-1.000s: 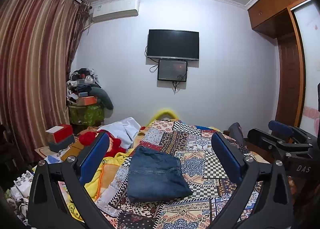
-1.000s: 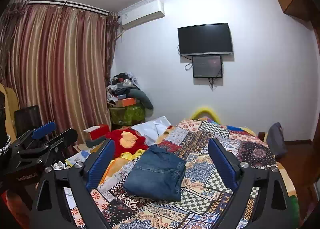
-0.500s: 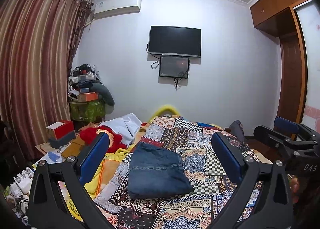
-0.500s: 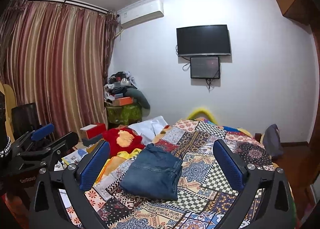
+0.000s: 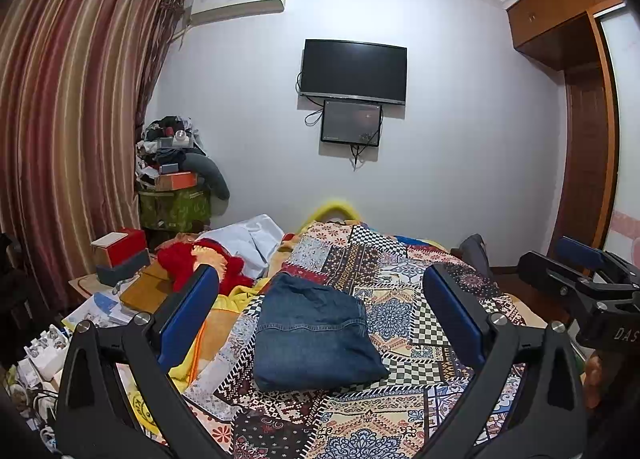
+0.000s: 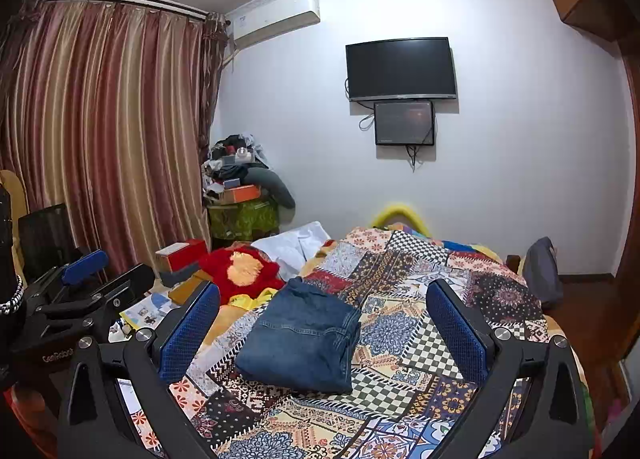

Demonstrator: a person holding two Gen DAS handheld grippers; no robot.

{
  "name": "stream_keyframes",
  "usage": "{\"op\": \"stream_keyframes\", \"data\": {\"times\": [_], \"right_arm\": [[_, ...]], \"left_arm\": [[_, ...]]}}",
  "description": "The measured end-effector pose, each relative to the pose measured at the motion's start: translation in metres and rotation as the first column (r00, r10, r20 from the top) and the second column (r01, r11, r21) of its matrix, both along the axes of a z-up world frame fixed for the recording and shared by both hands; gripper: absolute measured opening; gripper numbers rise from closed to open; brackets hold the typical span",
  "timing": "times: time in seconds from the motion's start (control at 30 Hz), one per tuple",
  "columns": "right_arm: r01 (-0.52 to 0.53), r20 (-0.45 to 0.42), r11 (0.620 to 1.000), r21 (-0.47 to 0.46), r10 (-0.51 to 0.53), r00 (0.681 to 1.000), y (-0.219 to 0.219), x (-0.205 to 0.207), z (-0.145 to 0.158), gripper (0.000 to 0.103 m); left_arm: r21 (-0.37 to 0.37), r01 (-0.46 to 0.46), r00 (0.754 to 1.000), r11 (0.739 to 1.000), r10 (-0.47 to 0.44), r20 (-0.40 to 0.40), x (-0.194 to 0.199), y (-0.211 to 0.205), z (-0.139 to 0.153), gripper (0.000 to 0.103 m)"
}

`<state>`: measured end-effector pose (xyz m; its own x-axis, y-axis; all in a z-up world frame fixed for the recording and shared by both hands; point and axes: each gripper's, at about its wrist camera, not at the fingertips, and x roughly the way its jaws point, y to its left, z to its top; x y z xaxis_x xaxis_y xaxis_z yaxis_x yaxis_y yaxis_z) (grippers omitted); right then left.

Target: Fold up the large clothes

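Observation:
A folded pair of blue jeans (image 5: 316, 333) lies flat on the patchwork quilt (image 5: 400, 283) of the bed; it also shows in the right wrist view (image 6: 304, 335). My left gripper (image 5: 320, 299) is open and empty, held back from and above the jeans. My right gripper (image 6: 322, 303) is open and empty, likewise clear of the jeans. The right gripper's body shows at the right edge of the left wrist view (image 5: 584, 291); the left gripper's body shows at the left of the right wrist view (image 6: 80, 291).
A red garment (image 6: 240, 271) and a white cloth (image 6: 300, 243) lie at the bed's left. A cluttered side table with boxes (image 5: 120, 255) stands left of the bed. A grey bag (image 6: 540, 271) sits at the bed's right. A wardrobe (image 5: 580, 139) stands at right.
Both grippers have drawn slightly back and tilted, with the jeans left lying folded on the quilt. Both stay open.

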<state>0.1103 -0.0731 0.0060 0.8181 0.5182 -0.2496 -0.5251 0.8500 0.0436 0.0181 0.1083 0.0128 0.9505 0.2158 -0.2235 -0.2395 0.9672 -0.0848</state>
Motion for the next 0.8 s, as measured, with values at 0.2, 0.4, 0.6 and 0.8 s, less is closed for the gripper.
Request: {"op": "stream_keyframes", "data": {"times": [0.2,0.4,0.6,0.8], "right_arm": [[0.001,-0.002,1.000,0.001,-0.001,1.000,-0.0003,0.0005,0.0003,0.102],[0.003,-0.001,1.000,0.003,-0.003,1.000,-0.0004,0.0012,0.0003,0.102],[0.003,-0.001,1.000,0.003,-0.003,1.000,-0.0002,0.0015,0.0004,0.102],[0.003,-0.001,1.000,0.003,-0.003,1.000,0.0003,0.0017,0.0004,0.102]], "left_arm": [[-0.004,0.001,1.000,1.000,-0.001,-0.003,0.0007,0.0023,0.0001,0.103],[-0.006,0.002,1.000,1.000,-0.002,0.000,0.0007,0.0007,-0.0008,0.103],[-0.001,0.001,1.000,1.000,-0.001,0.000,0.0018,-0.0023,-0.0008,0.103],[-0.002,0.003,1.000,1.000,-0.003,0.003,0.0024,-0.0012,-0.0008,0.103]]}}
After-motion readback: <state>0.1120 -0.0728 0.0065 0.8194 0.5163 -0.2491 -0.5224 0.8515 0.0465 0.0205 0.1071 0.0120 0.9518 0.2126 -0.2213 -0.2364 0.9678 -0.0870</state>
